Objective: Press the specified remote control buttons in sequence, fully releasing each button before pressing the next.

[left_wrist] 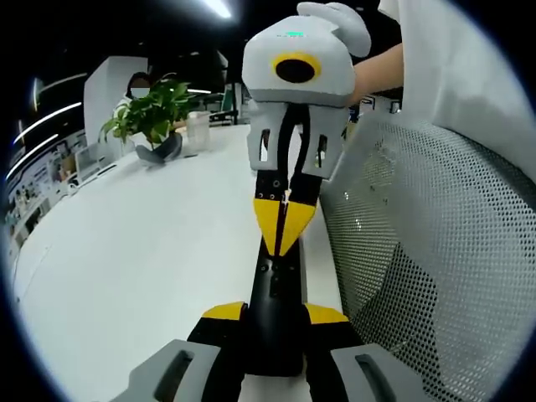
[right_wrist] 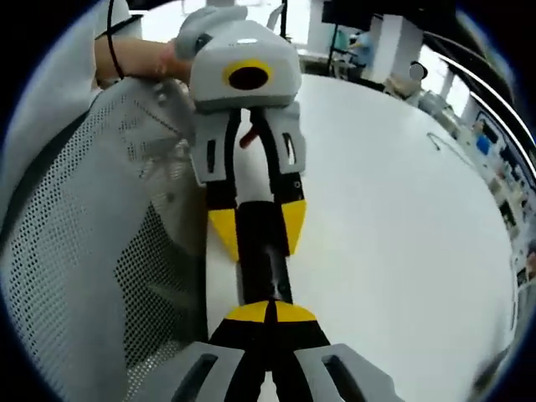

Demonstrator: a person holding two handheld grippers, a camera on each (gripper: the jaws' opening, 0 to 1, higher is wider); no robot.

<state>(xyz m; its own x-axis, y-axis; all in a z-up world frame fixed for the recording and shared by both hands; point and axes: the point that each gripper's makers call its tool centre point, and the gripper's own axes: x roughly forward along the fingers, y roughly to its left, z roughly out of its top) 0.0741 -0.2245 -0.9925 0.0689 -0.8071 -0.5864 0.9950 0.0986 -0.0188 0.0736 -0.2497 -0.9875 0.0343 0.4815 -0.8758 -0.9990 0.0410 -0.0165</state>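
A long black remote control (left_wrist: 276,289) lies lengthwise between the two grippers, above the edge of the white table (left_wrist: 142,251). My left gripper (left_wrist: 276,313) is shut on its near end, one yellow-tipped jaw on each side. In the right gripper view the left gripper (right_wrist: 258,224) reaches in from above, clamping the remote (right_wrist: 265,260). My right gripper (right_wrist: 270,311) is shut, its yellow tips together and resting on the remote's top face. It also appears in the left gripper view (left_wrist: 282,224), tips down on the remote. The buttons are hidden.
A grey mesh chair back (left_wrist: 435,251) (right_wrist: 92,243) stands close beside the remote and the table edge. A potted plant (left_wrist: 152,117) and a clear cup (left_wrist: 198,130) sit at the far end of the table, with a person behind them. Bare tabletop (right_wrist: 402,209) spreads to one side.
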